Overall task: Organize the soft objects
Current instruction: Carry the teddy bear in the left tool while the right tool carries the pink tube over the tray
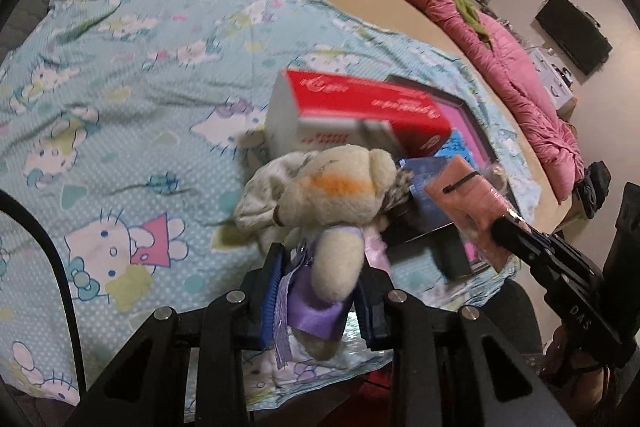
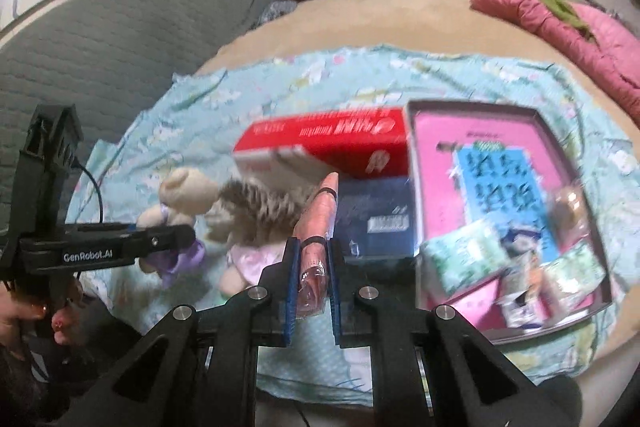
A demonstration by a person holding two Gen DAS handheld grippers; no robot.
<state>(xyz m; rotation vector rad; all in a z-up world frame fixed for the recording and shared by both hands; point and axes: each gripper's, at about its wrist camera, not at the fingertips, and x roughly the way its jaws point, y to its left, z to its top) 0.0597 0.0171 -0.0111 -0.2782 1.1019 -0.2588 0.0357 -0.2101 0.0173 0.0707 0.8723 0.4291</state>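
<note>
Left wrist view: my left gripper (image 1: 320, 279) is closed partway around a cream teddy (image 1: 340, 203) in a purple dress, the blue pads pressing its body from both sides, its head sticking out past the fingertips. The teddy hangs above the blue cartoon sheet (image 1: 120, 99), just in front of the red box (image 1: 360, 111). To the right of the red box, my right gripper (image 1: 500, 227) comes in from the side, clamped on a pink packet (image 1: 472, 203).

In the right wrist view, my right gripper (image 2: 314, 259) is nearly fully closed, its pads squeezing the thin pink packet (image 2: 320, 211), which points up toward the red box (image 2: 332, 143). Left of that box, my left gripper (image 2: 188, 233) grips the teddy (image 2: 180, 195). A second plush (image 2: 256, 215) with striped fur lies on the sheet between the two grippers, below the box. Right of the box sits a tray (image 2: 560, 131) with small packs in it.
</note>
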